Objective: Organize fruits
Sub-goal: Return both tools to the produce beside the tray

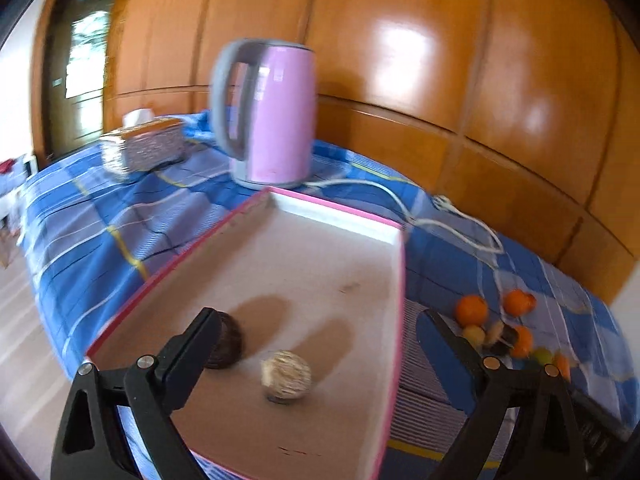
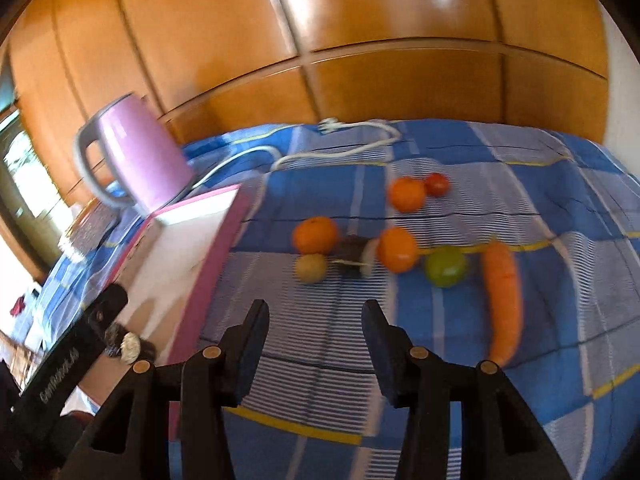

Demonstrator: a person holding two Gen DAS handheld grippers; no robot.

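Note:
A pink-rimmed tray [image 1: 338, 212] lies on the blue checked cloth. It holds a dark brown round piece [image 1: 228, 342] and a pale straw-coloured ball [image 1: 286, 376]. My left gripper [image 1: 316, 320] hovers open over the tray's near end with nothing between its fingers; the ball lies just below the gap. My right gripper [image 2: 314, 312] is open and empty above the cloth, short of the loose fruit. There lie three oranges [image 2: 315, 235] [image 2: 407, 194] [image 2: 397, 249], a red tomato [image 2: 437, 184], a green fruit [image 2: 445, 266], a small yellow fruit [image 2: 311, 268], a carrot [image 2: 502, 300] and a dark-and-white piece [image 2: 354, 258].
A pink kettle [image 1: 276, 116] stands behind the tray, and its white cord [image 1: 448, 224] trails across the cloth. A woven tissue box [image 1: 142, 146] sits far left. Wooden panelling backs the table. The tray's pink side wall [image 2: 204, 280] rises left of my right gripper.

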